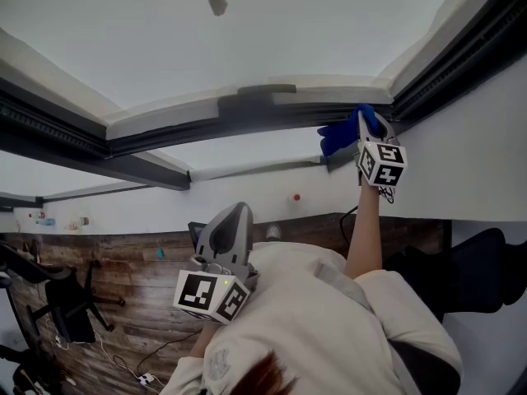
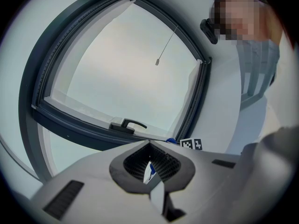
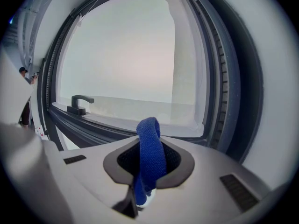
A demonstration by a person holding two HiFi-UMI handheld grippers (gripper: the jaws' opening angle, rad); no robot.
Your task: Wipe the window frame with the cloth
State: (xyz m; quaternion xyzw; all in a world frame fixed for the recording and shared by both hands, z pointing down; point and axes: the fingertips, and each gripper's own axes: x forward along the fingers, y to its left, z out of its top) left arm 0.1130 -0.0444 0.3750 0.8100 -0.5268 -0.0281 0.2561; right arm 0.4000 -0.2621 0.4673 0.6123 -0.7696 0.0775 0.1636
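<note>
Our right gripper has its jaws clamped on the blue cloth, whose fold bulges just past the tips at the window frame. The cloth looks soft, light and floppy, so we'd grip it mid-fold. Our left gripper has its jaws together, empty.

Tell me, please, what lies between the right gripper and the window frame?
Only the blue cloth, pinched by the right gripper. The head view shows it at the corner of the window frame.
</note>
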